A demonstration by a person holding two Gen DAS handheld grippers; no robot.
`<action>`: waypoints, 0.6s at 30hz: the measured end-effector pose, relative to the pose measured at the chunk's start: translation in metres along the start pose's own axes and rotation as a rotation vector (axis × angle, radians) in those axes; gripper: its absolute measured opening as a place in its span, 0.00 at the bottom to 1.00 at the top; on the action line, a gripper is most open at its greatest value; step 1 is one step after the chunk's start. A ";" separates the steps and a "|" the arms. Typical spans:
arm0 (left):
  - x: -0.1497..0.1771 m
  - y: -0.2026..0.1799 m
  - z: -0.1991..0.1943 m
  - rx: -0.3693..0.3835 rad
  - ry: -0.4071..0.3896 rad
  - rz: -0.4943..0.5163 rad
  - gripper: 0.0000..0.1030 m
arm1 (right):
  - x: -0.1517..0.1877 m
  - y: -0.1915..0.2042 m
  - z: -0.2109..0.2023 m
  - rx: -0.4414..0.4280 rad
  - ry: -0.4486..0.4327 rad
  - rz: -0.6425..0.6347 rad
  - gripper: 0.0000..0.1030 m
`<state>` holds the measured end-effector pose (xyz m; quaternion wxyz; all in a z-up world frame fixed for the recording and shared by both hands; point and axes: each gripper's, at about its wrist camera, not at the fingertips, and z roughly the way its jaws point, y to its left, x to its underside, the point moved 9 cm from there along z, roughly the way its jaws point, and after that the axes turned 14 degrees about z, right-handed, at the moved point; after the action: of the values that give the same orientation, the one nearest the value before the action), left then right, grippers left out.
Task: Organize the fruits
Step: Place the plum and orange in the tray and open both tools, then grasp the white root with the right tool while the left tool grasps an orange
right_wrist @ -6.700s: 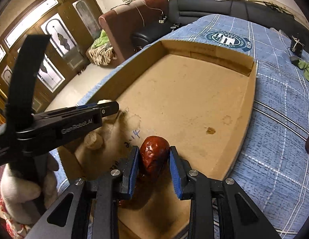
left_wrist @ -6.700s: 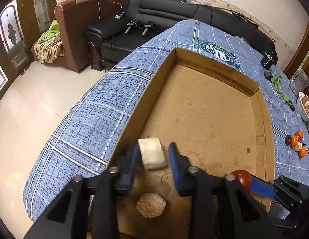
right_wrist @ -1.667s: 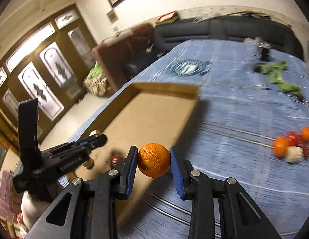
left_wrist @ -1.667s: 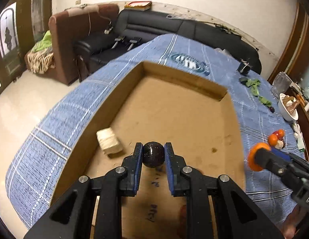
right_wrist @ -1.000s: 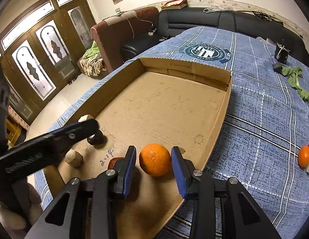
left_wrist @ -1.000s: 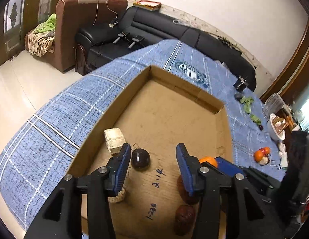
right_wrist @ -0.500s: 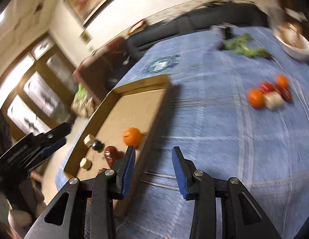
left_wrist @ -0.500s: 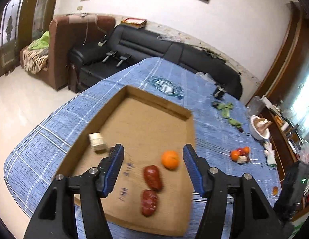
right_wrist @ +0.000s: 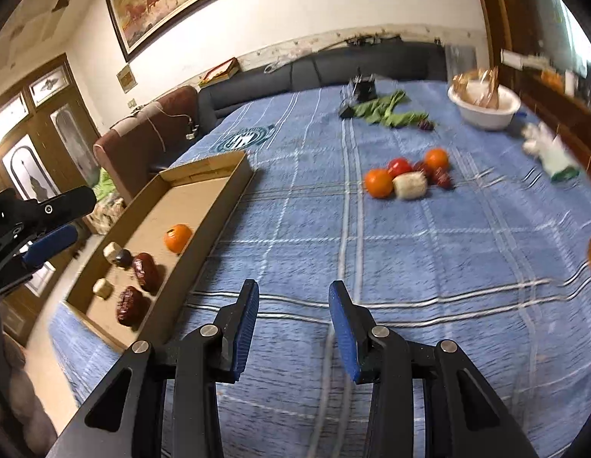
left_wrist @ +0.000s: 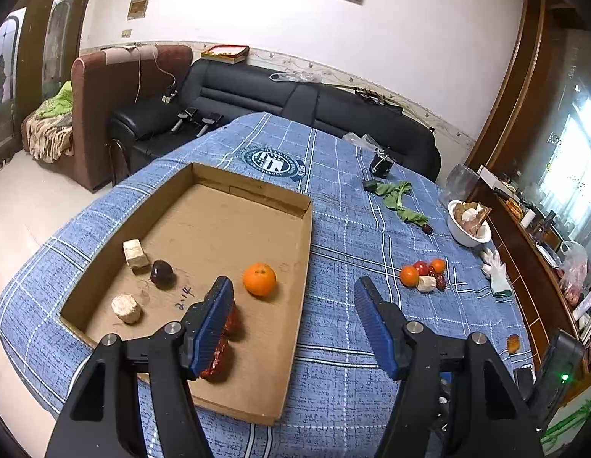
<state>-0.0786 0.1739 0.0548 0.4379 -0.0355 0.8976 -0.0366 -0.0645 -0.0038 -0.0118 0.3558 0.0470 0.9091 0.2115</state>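
Orange (left_wrist: 259, 279) in cardboard tray (left_wrist: 303, 252); fruit cluster (left_wrist: 423, 276) on cloth.

Indoor light is even and fairly bright. A window (left_wrist: 570, 160) at the left view's right edge glares white. The right view is smeared by motion blur, worst toward its right side. Fisheye distortion bends the walls, and black vignetting fills every corner.

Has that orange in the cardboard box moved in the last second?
No. The orange still sits near the cardboard box's right wall, where the right gripper released it; only the cameras pulled back.
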 end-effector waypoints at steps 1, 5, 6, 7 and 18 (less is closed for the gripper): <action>0.001 0.000 0.001 0.007 0.004 -0.006 0.63 | -0.001 -0.002 -0.001 -0.003 0.005 0.004 0.41; 0.002 0.001 0.005 0.017 0.014 -0.012 0.64 | -0.010 -0.016 -0.006 0.009 0.006 0.008 0.41; 0.002 0.001 0.006 0.018 0.018 -0.012 0.64 | -0.013 -0.021 -0.008 0.017 0.002 0.010 0.41; 0.003 0.002 0.007 0.022 0.022 -0.013 0.64 | -0.016 -0.025 -0.009 0.020 0.001 0.013 0.41; 0.020 -0.018 0.049 0.092 0.089 0.015 0.72 | -0.039 -0.100 -0.007 0.130 0.058 0.069 0.40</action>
<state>-0.0515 0.1523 0.0110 0.3988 -0.0071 0.9138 -0.0763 -0.0332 -0.1061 -0.0244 0.3180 0.0952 0.9287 0.1656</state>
